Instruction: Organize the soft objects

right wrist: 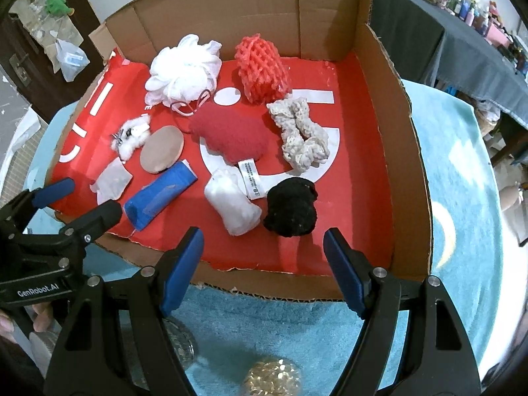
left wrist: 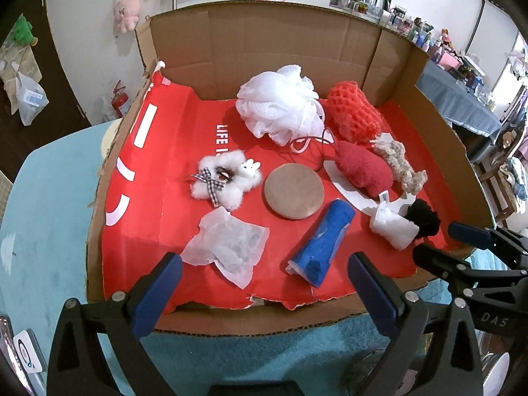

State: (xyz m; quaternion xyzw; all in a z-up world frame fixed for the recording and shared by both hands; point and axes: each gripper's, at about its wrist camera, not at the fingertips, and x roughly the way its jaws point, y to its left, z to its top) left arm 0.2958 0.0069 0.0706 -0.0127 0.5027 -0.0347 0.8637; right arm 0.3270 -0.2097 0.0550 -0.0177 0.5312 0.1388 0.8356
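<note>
A shallow cardboard box (left wrist: 264, 43) (right wrist: 406, 151) with a red liner holds the soft objects: white bath pouf (left wrist: 280, 102) (right wrist: 184, 69), coral net sponge (left wrist: 353, 112) (right wrist: 262, 69), red plush (left wrist: 363, 168) (right wrist: 231, 135), beige crochet piece (left wrist: 399, 161) (right wrist: 302, 135), black fluffy ball (left wrist: 424, 217) (right wrist: 292, 208), white cotton roll (left wrist: 394, 227) (right wrist: 234, 204), blue roll (left wrist: 323, 241) (right wrist: 161, 194), tan round pad (left wrist: 293, 189) (right wrist: 161, 153), white fluffy bunny clip (left wrist: 224, 178) and white gauze sheet (left wrist: 227, 247). My left gripper (left wrist: 264, 264) (right wrist: 87, 198) hovers open over the box's near left edge. My right gripper (right wrist: 264, 241) (left wrist: 439, 242) hovers open near the black ball, empty.
The box rests on a teal fluffy cover (right wrist: 455, 198). Glass jars (right wrist: 270, 376) stand just below the grippers. A dark-covered table with several bottles (right wrist: 439, 43) is at the right. Plush toys hang on the far wall (left wrist: 125, 15). A person's hand (right wrist: 39, 320) shows at lower left.
</note>
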